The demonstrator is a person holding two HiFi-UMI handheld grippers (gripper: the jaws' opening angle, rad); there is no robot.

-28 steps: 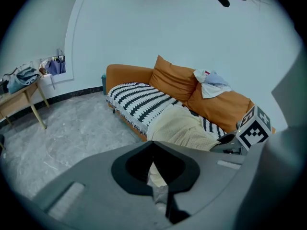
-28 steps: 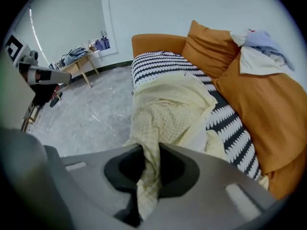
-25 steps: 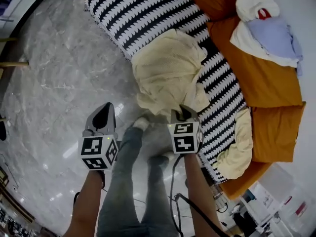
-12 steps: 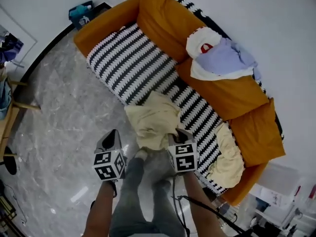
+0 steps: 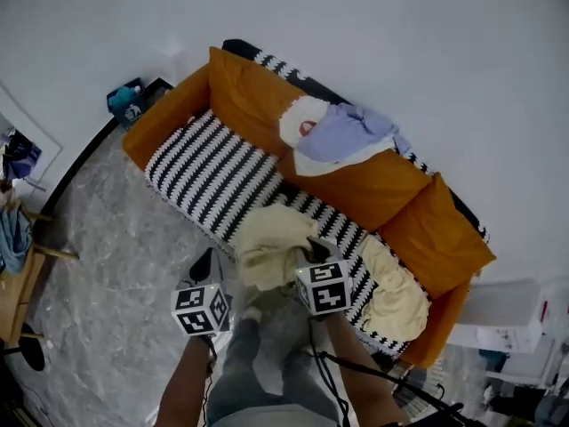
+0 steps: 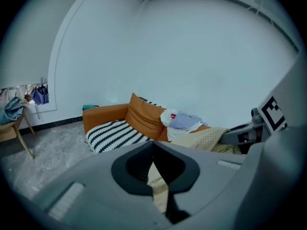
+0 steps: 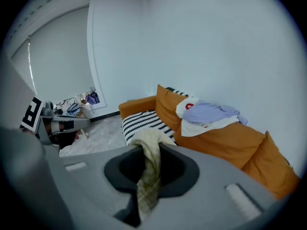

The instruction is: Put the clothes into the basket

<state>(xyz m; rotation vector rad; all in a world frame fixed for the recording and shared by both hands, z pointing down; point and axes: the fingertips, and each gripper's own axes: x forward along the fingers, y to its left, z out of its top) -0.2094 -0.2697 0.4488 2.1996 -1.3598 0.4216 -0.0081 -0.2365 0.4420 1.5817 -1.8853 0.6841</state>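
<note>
Head view: both grippers are hovering over the floor (image 5: 116,265) before the orange sofa (image 5: 240,96). The cream garment (image 5: 267,243) is bunching at the right gripper (image 5: 311,249), spreading sideways toward the left gripper (image 5: 210,258) and lying just before the striped seat (image 5: 200,163).

Left gripper view: the jaws are meeting at their tips, pinching a narrow cream strip.

Right gripper view: the jaws are clamping the cream garment, which is hanging lengthwise straight down between them.
</note>
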